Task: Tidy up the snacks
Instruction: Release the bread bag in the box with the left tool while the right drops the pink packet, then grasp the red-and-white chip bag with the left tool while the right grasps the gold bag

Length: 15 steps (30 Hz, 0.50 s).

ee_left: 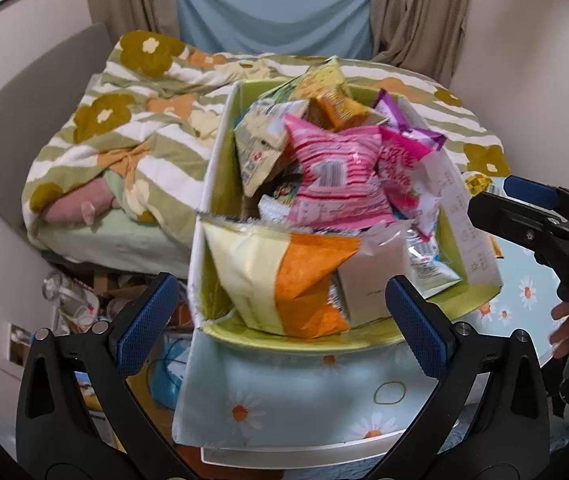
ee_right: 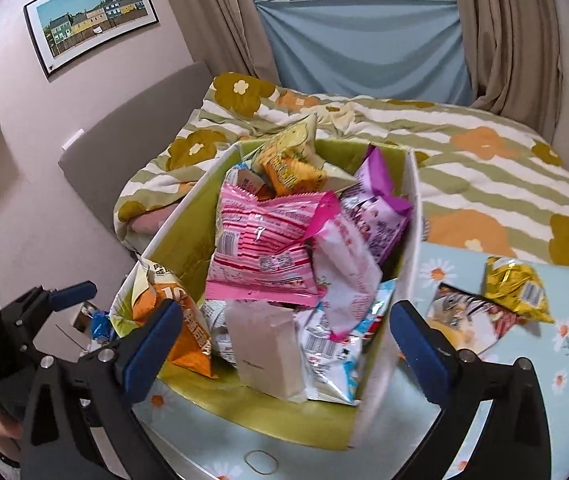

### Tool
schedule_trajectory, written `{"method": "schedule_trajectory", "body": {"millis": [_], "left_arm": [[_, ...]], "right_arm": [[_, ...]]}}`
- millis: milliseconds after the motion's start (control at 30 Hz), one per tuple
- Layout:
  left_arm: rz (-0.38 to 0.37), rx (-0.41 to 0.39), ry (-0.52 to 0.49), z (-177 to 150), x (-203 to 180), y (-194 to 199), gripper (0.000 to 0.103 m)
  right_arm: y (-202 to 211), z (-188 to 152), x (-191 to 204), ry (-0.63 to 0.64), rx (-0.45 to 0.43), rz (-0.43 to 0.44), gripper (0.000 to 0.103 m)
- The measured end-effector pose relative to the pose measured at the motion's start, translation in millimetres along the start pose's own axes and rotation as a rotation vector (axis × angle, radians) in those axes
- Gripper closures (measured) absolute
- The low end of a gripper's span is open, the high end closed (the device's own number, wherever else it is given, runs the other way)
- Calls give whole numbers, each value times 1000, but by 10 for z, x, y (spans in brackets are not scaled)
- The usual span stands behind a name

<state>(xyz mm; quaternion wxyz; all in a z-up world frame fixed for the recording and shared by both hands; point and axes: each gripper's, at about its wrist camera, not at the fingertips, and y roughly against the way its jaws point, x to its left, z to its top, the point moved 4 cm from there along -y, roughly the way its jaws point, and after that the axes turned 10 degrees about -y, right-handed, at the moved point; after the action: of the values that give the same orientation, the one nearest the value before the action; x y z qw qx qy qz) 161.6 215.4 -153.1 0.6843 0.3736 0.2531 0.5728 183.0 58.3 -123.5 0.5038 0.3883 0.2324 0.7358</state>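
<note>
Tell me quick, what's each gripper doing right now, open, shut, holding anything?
Left gripper: open, holding nothing, in front of the snack box.
Right gripper: open wide, holding nothing, over the box's near end.

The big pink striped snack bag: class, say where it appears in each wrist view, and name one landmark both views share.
Left wrist view: the pink striped bag lies centre-right, on top of the pile in the green-lined box.
Right wrist view: the same bag sits at the centre, above the white packet.
Shared landmark: the orange and cream bag at the box's near-left corner.
</note>
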Motion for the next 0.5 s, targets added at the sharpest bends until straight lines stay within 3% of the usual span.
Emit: {"method": "schedule_trajectory", "body": {"millis": [233,500], "left_arm": [[-27,-39,-61,273,-359,110,0],[-70,-59,-134,595,-1120,109,0]], "right_arm": [[354,88,-236,-8,-40,-35,0],[865,250,-938,-55,-77,-55,0]]}}
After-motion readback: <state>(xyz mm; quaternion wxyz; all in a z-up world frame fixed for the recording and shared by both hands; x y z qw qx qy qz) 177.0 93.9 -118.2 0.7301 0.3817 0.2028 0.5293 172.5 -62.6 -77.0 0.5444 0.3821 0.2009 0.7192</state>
